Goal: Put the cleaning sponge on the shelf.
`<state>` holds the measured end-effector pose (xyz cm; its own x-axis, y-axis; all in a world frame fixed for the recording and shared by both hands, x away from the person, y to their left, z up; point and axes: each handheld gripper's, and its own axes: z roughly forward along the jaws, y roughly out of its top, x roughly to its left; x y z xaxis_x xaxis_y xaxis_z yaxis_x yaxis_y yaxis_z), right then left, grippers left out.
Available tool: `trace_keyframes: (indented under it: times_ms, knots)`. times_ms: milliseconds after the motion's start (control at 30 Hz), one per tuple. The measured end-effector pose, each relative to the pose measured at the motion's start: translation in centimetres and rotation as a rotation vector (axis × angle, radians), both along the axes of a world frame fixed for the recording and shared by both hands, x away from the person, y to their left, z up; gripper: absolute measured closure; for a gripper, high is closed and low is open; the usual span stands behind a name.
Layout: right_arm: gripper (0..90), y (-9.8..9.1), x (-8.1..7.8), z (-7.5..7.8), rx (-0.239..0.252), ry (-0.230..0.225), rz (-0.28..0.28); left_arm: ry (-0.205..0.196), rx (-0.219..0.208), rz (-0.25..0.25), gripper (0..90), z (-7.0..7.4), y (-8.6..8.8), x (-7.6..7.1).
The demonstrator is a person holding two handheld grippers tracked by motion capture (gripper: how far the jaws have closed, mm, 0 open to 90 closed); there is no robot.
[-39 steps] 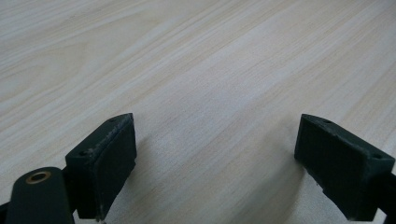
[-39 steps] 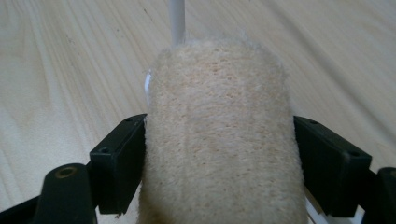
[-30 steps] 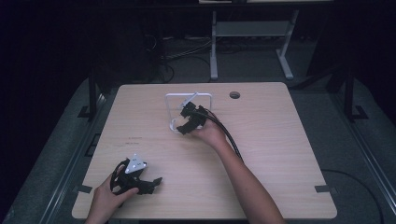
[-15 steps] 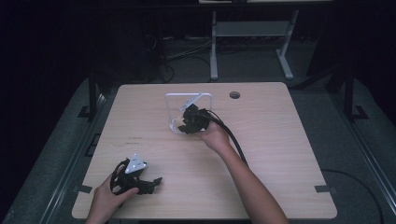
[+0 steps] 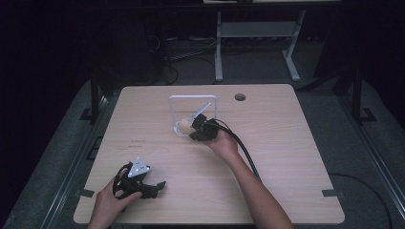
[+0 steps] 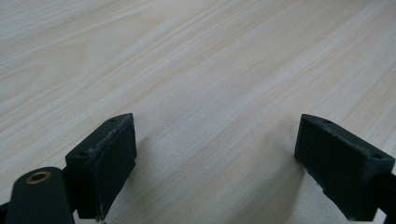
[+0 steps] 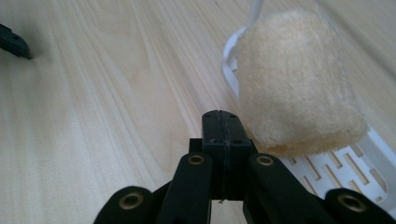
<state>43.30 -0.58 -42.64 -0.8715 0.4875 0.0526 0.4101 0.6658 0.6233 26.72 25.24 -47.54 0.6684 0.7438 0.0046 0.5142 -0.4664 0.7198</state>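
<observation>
Your right gripper (image 7: 219,123), jaws just closed together on nothing, sits beside the sponge (image 7: 296,84) at the white rack (image 5: 192,102)'s near edge, so next reopen and straddle the sponge, while your left gripper (image 6: 217,172) rests wide open on the tabletop (image 5: 286,143).

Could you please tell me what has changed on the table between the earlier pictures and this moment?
The right gripper has eased toward the near left corner of the white tray, and its jaws have just been closing; in the right gripper view they meet with nothing between them, beside the tan sponge-like lump. The left gripper stayed put on the table, jaws open.
</observation>
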Motion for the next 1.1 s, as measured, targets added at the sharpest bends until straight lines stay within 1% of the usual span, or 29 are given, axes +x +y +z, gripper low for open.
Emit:
trace_keyframes:
  times_ms: [67,200,533,633,800,867,967,1033,1100]
  knots:
    - [90.0,-0.2,0.3,-0.3,-0.011,-0.006,-0.007,-0.001,0.0,0.001,12.0,0.0,0.0,0.0]
    - [90.0,-0.8,0.7,-0.8,-0.028,-0.002,-0.032,-0.001,-0.002,0.002,12.0,0.0,0.0,0.0]
    - [90.0,-1.8,1.5,-1.3,-0.043,-0.012,-0.083,-0.002,0.0,0.001,12.0,0.0,0.0,0.0]
    - [90.0,-2.1,1.6,-1.4,-0.045,-0.01,-0.089,-0.001,-0.001,0.001,12.1,0.0,0.0,0.0]
    - [90.0,-2.3,1.4,-1.2,-0.032,-0.006,-0.085,-0.001,-0.002,0.001,12.0,0.0,0.0,0.0]
    - [90.0,-2.4,1.2,-1.1,-0.029,-0.015,-0.079,0.0,-0.002,0.002,12.1,0.0,0.0,0.0]
    - [90.0,-2.6,0.6,-1.0,-0.018,-0.022,-0.075,-0.001,-0.001,0.002,12.1,0.0,0.0,0.0]
    - [90.0,-2.8,0.2,-0.9,-0.004,-0.015,-0.074,-0.002,0.0,0.001,12.1,0.0,0.0,0.0]
    - [89.9,-3.1,-0.3,-0.9,-0.005,-0.02,-0.074,-0.002,0.001,0.0,12.1,0.0,0.0,0.0]
